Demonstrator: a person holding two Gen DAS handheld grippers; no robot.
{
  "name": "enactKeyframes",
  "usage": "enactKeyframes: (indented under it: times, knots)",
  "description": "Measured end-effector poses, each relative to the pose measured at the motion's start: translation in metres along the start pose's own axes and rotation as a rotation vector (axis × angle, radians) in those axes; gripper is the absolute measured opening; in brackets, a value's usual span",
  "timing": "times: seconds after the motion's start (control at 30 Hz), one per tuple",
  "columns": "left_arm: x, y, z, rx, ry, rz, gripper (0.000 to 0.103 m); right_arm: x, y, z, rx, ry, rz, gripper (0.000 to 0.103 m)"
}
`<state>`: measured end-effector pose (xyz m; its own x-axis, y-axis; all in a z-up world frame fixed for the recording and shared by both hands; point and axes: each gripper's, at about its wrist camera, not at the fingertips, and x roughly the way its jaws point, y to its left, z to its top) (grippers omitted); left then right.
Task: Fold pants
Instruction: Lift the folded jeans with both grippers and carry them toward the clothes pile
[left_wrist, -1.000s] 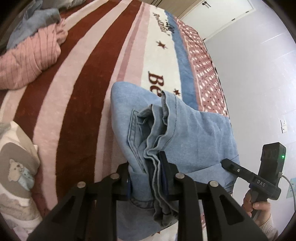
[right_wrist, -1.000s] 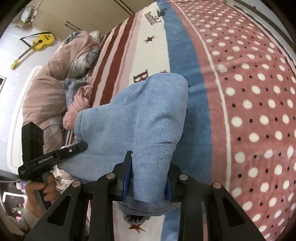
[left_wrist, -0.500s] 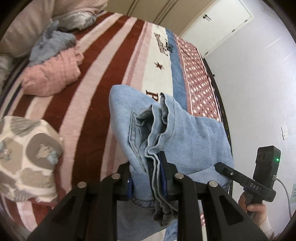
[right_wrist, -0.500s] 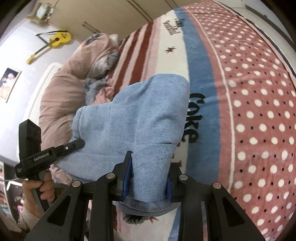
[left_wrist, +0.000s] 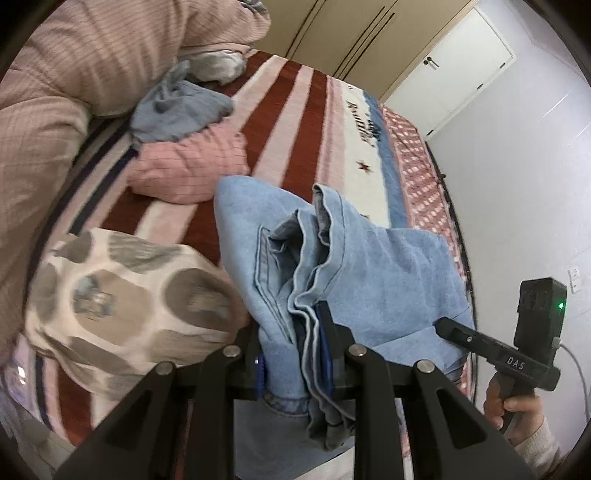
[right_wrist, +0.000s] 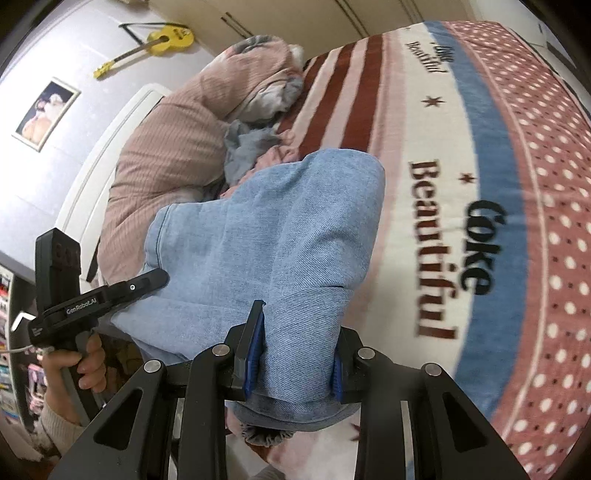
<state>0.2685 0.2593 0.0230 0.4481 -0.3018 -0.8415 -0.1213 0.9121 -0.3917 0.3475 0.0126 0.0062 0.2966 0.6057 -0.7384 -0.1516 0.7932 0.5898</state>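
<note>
The light blue jeans (left_wrist: 373, 273) hang in the air above the bed, held between both grippers. My left gripper (left_wrist: 295, 354) is shut on a bunched edge with seams and a pocket. My right gripper (right_wrist: 297, 350) is shut on a thick fold of the jeans (right_wrist: 266, 236). Each gripper shows in the other's view, the right one (left_wrist: 480, 343) at the jeans' far right edge, the left one (right_wrist: 122, 288) at their left edge. The denim sags between them.
The bed has a striped, dotted blanket (right_wrist: 461, 155) with lettering. A pink quilt (right_wrist: 173, 140), a pink garment (left_wrist: 192, 170) and grey-blue cloth (left_wrist: 177, 107) lie near the headboard. A patterned pillow (left_wrist: 122, 291) is close under my left gripper. A wall (left_wrist: 517, 166) runs along the bed's right side.
Both grippers have risen with the jeans; the bed looks farther away and more of the room shows. The jeans have lifted off the blanket. Both grips are unchanged.
</note>
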Motion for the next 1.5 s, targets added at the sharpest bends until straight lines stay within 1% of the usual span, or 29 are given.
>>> enactKeyframes:
  times: [0.2, 0.4, 0.57, 0.67, 0.87, 1.0, 1.2, 1.37, 1.5]
  knots:
    - [-0.018, 0.071, 0.015, 0.028, 0.021, 0.046, 0.019, 0.056, 0.045, 0.002, 0.026, 0.037, 0.026, 0.024]
    - [-0.025, 0.137, 0.032, 0.048, 0.035, 0.077, 0.019, 0.116, 0.095, 0.006, 0.018, 0.067, 0.019, 0.024]
    - [-0.022, 0.182, 0.040, 0.065, 0.048, 0.099, 0.019, 0.154, 0.121, 0.006, 0.016, 0.088, -0.001, 0.024]
    - [-0.022, 0.202, 0.042, 0.074, 0.052, 0.104, 0.019, 0.173, 0.133, 0.003, 0.025, 0.099, -0.008, 0.024]
    - [-0.019, 0.226, 0.041, 0.083, 0.069, 0.121, 0.019, 0.203, 0.147, -0.007, 0.060, 0.136, -0.011, 0.024]
    - [-0.010, 0.236, 0.034, 0.091, 0.105, 0.124, 0.020, 0.214, 0.152, -0.012, 0.060, 0.164, -0.030, 0.024]
    - [0.003, 0.243, 0.022, 0.075, 0.142, 0.141, 0.021, 0.224, 0.146, -0.021, 0.074, 0.207, -0.053, 0.024]
    - [-0.002, 0.247, 0.010, 0.042, 0.159, 0.134, 0.022, 0.224, 0.143, -0.029, 0.096, 0.231, -0.054, 0.025]
    - [0.003, 0.249, 0.005, 0.032, 0.175, 0.152, 0.024, 0.227, 0.142, -0.033, 0.080, 0.239, -0.066, 0.027]
